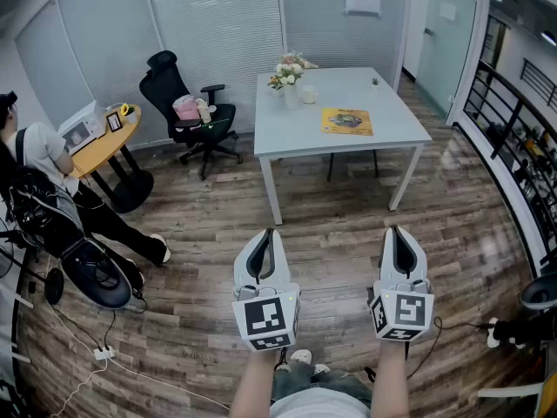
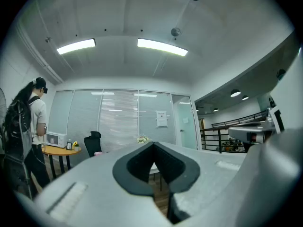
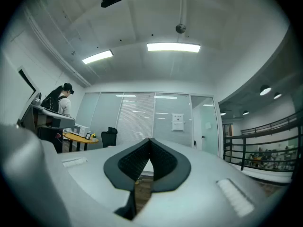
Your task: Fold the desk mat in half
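The grey left gripper [image 1: 268,232] has its jaws meeting tip to tip, gripping nothing. The grey right gripper [image 1: 394,228] is likewise closed and empty (both well apart from the white square table [image 1: 287,133]).

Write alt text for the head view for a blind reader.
The left tongs and right tongs, both shut and empty, are held level above a wood floor, short of a white table. On the table lie a yellow mat and a vase of flowers; a black office chair stands beside it.
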{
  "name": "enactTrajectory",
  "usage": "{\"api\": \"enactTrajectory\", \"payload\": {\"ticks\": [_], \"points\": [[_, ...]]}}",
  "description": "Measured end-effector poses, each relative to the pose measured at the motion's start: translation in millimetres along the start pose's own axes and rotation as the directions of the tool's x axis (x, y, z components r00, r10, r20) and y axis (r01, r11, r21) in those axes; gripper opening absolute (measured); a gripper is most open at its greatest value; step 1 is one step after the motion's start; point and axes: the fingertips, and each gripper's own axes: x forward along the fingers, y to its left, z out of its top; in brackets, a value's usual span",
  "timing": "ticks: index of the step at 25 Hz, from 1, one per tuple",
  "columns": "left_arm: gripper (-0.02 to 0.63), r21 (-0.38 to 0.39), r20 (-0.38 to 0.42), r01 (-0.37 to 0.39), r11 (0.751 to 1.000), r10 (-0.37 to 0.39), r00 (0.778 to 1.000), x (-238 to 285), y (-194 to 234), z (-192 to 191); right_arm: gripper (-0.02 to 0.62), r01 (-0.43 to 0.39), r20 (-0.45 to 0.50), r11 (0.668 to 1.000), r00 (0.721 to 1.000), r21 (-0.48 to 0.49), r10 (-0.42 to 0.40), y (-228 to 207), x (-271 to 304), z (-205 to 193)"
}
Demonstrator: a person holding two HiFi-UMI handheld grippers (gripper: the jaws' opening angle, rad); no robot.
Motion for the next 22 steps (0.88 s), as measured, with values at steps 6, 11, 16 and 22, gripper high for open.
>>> {"api": "enactTrajectory", "payload": {"ticks": [6, 11, 16, 22], "points": [[0.0, -0.001, 0.006, -0.003, 1.0, 0.003, 1.0, 2, 0, -1, 0.018, -0.003, 0.0, 1.0, 1.0, -0.005, 0.003, 0, 2, -2], [0.0, 0.0, 0.002, -0.002, 1.0, 0.002, 1.0, 0, -2, -5, 0.017, -0.004, -0.001, 1.0, 1.0, -0.007, 0.004, 0, -2, -5], [0.0, -0.005, -0.005, 0.0, 1.0, 0.0, 1.0, 6, 4, -6, 0.018, 0.005, -0.013, 1.0, 1.0, -0.012, -0.005, 2, 5, -6], [0.002, -0.009, -0.011, 0.0, 1.0, 0.0, 1.0, 12, 14, -13, 0.098, 0.004, -0.02, 1.0, 1.0, -0.018, -0.004, 8, 12, -11]]}}
